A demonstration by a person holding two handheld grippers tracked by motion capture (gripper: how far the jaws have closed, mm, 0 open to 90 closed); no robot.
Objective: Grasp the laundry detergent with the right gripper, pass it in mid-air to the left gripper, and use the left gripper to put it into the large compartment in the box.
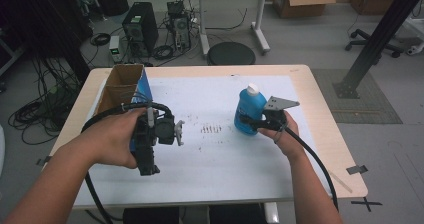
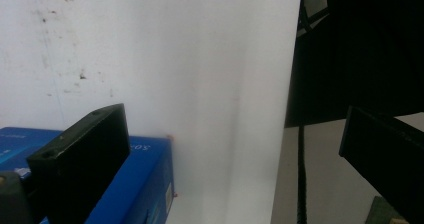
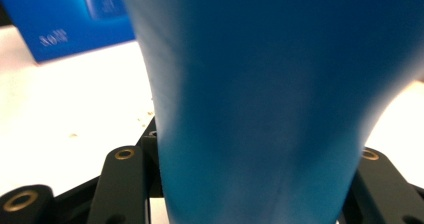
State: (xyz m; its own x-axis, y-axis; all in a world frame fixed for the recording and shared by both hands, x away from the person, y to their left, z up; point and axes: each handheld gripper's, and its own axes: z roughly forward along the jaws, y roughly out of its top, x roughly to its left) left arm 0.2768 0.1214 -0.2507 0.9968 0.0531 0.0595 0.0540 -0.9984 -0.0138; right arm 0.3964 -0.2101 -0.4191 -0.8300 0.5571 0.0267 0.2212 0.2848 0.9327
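Note:
A blue bottle with a white cap stands upright on the white sheet, right of the table's middle. My right gripper is shut on its lower body from the near right side. In the right gripper view the bottle sits between the two black jaws, close to the lens. My left gripper is held over the sheet's left part, right beside an open cardboard box with a blue side. Its jaws stand wide apart in the left gripper view, with nothing between them.
The blue box lies just behind my left jaw, and the box appears far off at upper left in the right gripper view. Brown specks mark the sheet's middle. Beyond the table are a round stool, computer towers and floor cables.

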